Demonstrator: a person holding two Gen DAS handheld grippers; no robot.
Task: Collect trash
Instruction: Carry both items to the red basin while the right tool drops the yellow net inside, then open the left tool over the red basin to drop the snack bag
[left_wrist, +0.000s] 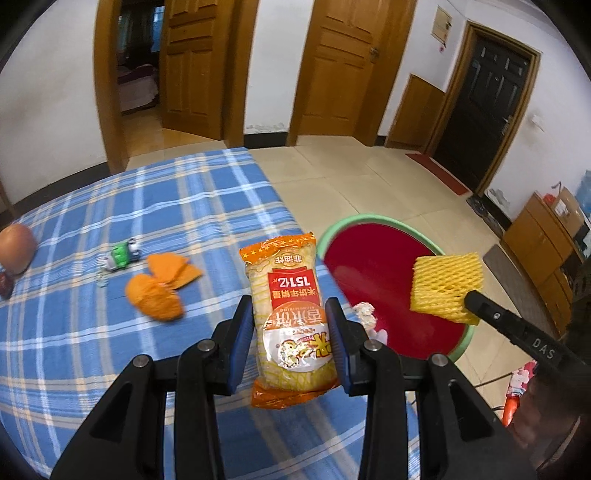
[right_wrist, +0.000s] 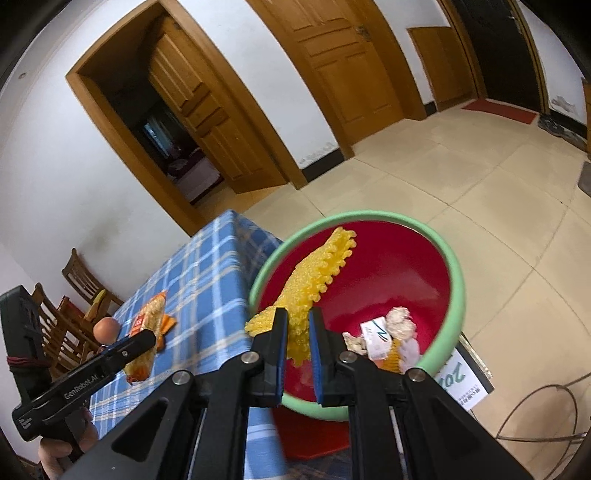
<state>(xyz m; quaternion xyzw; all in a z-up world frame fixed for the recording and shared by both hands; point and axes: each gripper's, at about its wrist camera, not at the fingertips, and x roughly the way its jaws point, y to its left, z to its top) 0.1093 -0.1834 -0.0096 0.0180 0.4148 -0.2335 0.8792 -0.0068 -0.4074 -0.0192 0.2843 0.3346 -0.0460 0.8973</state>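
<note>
The left gripper (left_wrist: 290, 332) clamps a light, crinkly snack pack (left_wrist: 288, 314) at mid-body. The right gripper (right_wrist: 297, 339) pinches soft yellow foam netting (right_wrist: 314, 273) over the red bin (right_wrist: 456, 280); both look slippery, best held centrally.

Bin (right_wrist: 456, 280) mouth open from above, trash (right_wrist: 391, 332) only low on its near side. Table edge (right_wrist: 255, 258) just beside its rim. On table, peels (left_wrist: 159, 291), toy (left_wrist: 120, 254) and apple (left_wrist: 16, 247) clustered left; near cloth (left_wrist: 55, 369) bare. Floor (right_wrist: 461, 177) beyond clear.

Looked like a home: wooden doors (left_wrist: 334, 70), tiled floor (right_wrist: 480, 192), plaid-clothed table (left_wrist: 110, 229), bedroom (left_wrist: 136, 85) beyond an open doorway.
</note>
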